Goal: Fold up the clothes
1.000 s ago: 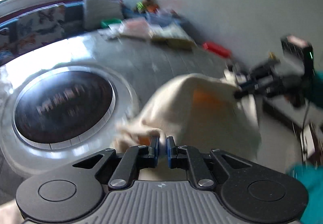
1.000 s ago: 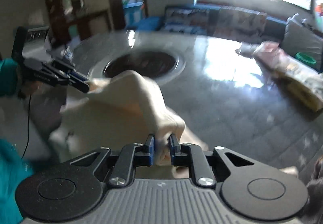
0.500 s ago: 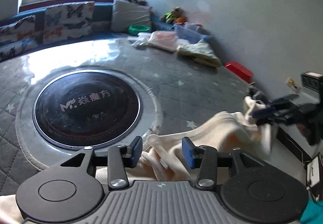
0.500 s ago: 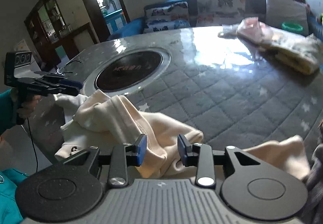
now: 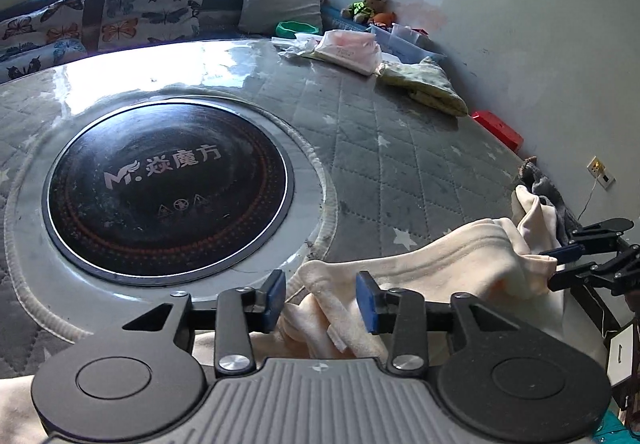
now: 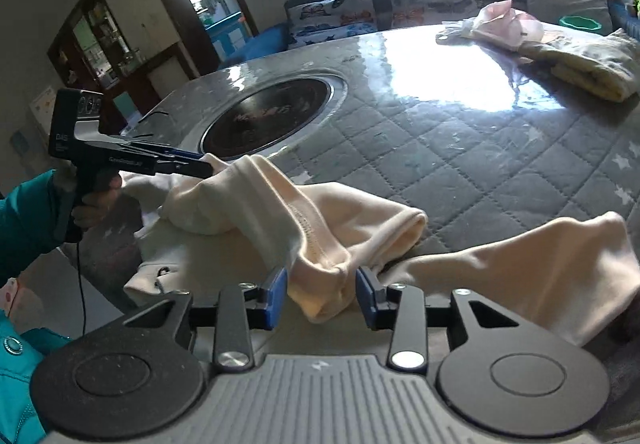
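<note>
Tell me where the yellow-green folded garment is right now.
The yellow-green folded garment lies at the table's far right edge in the left wrist view, beside the pink bag and just before the red box.

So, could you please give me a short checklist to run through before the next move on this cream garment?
1. Left tongs open: ok, blue pads apart with cloth lying loose between them.
2. Right tongs open: ok, a bunched fold sits between the pads, not pinched.
3. Cream garment resting on the quilted table: ok, though crumpled and not flat.
4. Garment clear of the round black cooktop: ok, it lies at the near edge of the table.
5. Which part each pair of tongs faces (sleeve, hem): cannot tell.
6. Far folded clothes out of the way: ok.
</note>
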